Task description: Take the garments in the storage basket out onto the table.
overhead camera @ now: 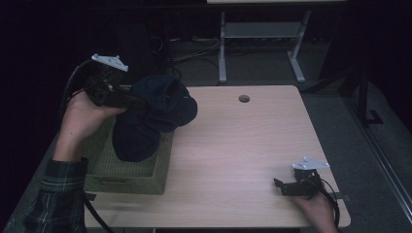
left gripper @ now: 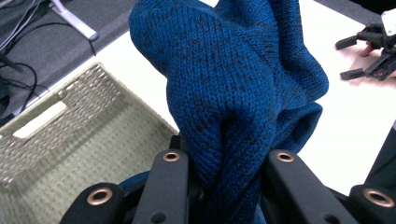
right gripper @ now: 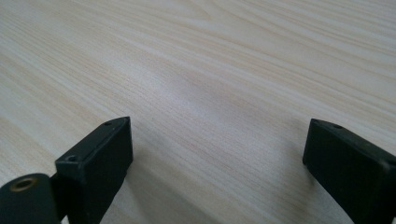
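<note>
A dark blue knitted garment [overhead camera: 153,114] hangs in the air over the green woven basket [overhead camera: 131,175] at the table's left. My left gripper [overhead camera: 127,99] is shut on a bunched fold of it, and the knit [left gripper: 233,93] bulges up between the two black jaws. Its lower end droops into the basket [left gripper: 70,135]. My right gripper [overhead camera: 282,187] rests low over the bare wood at the front right, open, with nothing between its fingers [right gripper: 100,163]. The left gripper view also shows that right gripper [left gripper: 369,51] far off on the table.
The light wooden table [overhead camera: 233,145] has a round cable hole [overhead camera: 244,98] near its far edge. Beyond it stand a grey desk frame [overhead camera: 262,43] and cables on the dark floor. A plaid sleeve [overhead camera: 58,199] comes in at the bottom left.
</note>
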The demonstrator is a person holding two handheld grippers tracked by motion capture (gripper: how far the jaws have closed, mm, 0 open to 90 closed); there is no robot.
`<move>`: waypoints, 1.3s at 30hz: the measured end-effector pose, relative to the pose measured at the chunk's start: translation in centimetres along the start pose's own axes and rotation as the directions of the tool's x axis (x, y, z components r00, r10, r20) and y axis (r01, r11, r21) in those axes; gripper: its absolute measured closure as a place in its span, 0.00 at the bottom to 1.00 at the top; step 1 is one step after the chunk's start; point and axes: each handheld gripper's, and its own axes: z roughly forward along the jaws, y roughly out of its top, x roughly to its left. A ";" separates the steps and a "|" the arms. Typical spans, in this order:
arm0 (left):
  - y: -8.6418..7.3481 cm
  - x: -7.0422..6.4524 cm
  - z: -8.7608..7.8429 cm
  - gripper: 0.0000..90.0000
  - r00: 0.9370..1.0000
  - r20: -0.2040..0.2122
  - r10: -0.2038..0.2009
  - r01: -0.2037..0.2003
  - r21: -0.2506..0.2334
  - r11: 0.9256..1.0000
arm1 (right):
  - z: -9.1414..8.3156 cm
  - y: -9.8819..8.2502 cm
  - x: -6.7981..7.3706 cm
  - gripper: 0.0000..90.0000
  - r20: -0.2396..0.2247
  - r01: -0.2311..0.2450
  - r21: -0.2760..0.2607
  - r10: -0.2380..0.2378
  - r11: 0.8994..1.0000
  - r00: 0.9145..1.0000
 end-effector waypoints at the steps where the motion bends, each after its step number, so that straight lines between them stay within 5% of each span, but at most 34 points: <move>1: 0.2 -0.1 0.1 0.85 1.000 0.002 0.005 -0.005 0.000 1.000 | 0.0 0.0 0.0 0.09 0.000 -0.001 0.000 0.001 1.000 1.000; 17: 3.3 -2.9 3.1 0.85 0.997 0.050 0.056 -0.057 0.011 0.998 | 0.0 0.0 0.0 0.09 0.003 0.001 0.000 -0.001 1.000 1.000; 39: 6.1 -7.7 8.2 0.85 0.985 0.126 0.115 -0.121 0.043 0.992 | 0.1 0.1 0.0 0.03 0.028 -0.024 0.015 0.023 1.000 0.999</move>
